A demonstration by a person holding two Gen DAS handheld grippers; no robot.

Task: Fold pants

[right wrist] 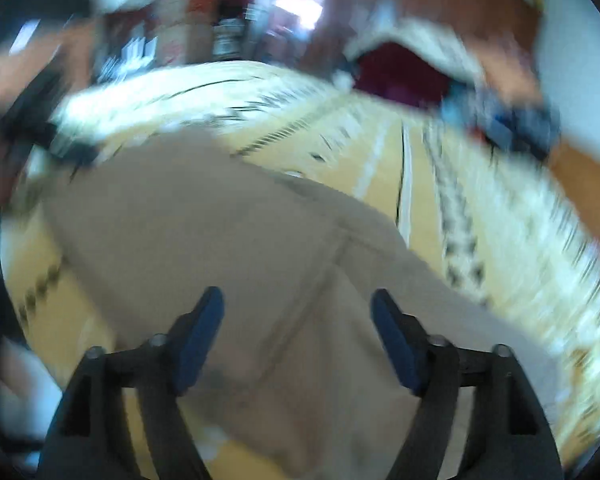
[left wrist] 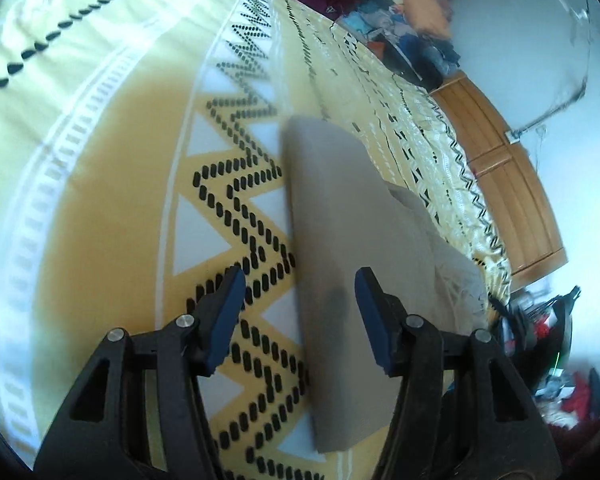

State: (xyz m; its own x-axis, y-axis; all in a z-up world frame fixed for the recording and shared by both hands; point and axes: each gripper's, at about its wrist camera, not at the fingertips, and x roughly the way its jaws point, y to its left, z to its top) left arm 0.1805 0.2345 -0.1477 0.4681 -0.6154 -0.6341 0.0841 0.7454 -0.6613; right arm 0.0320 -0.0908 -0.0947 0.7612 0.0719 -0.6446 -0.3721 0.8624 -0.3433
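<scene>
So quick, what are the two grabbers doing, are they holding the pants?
Left gripper: open, holding nothing, over the beige pants.
Right gripper: open, holding nothing, above the pants.

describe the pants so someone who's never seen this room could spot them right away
Start at the bed, covered by a yellow and white bedspread with black zigzag rows. On it lies one plain beige garment, the pants, in front of the wooden footboard. Everything else around is patterned or brightly coloured; the pants alone are flat, plain beige.
</scene>
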